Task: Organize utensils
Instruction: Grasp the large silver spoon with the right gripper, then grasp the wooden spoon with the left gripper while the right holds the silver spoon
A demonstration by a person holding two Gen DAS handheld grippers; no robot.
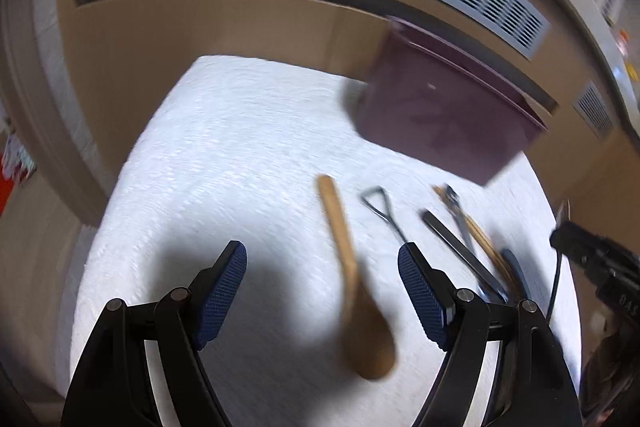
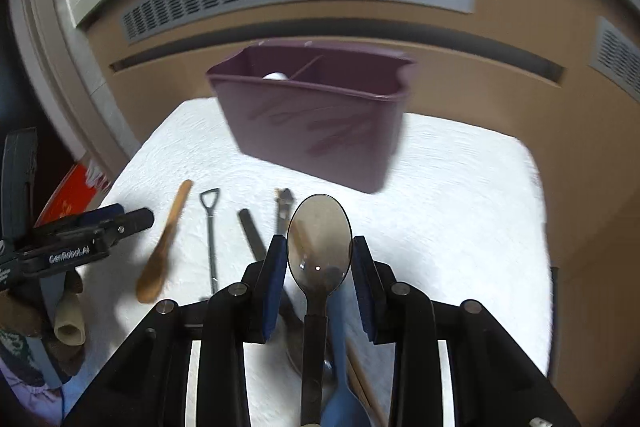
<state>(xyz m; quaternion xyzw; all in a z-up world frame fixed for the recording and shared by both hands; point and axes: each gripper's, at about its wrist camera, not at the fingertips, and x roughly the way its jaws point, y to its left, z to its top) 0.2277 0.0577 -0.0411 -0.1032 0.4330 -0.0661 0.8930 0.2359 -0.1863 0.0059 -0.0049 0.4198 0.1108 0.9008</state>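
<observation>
The job had hardly begun: the right gripper (image 2: 319, 247) pinched one dark spoon (image 2: 319, 239), the left gripper (image 1: 322, 291) was spread over the wooden spoon (image 1: 362, 319), other utensils lay near the purple holder (image 2: 316, 123).

White table cover (image 2: 460, 187): textured, paper-like, matt. Purple caddy (image 2: 320, 123): smooth plastic, faint leaf pattern, low sheen. Spoon (image 2: 320, 239) between right gripper (image 2: 320, 259) pads: glossy, translucent smoky plastic bowl, dark handle. Wooden spoon (image 1: 352, 267): bare wood, matt. Shovel-handled utensil (image 2: 210, 227): thin dark metal. Left gripper (image 1: 322, 287) pads (image 1: 224, 291): blue, cross-hatched, rubbery; frames black matt plastic. Blue utensil (image 2: 340, 367): smooth matt plastic.
</observation>
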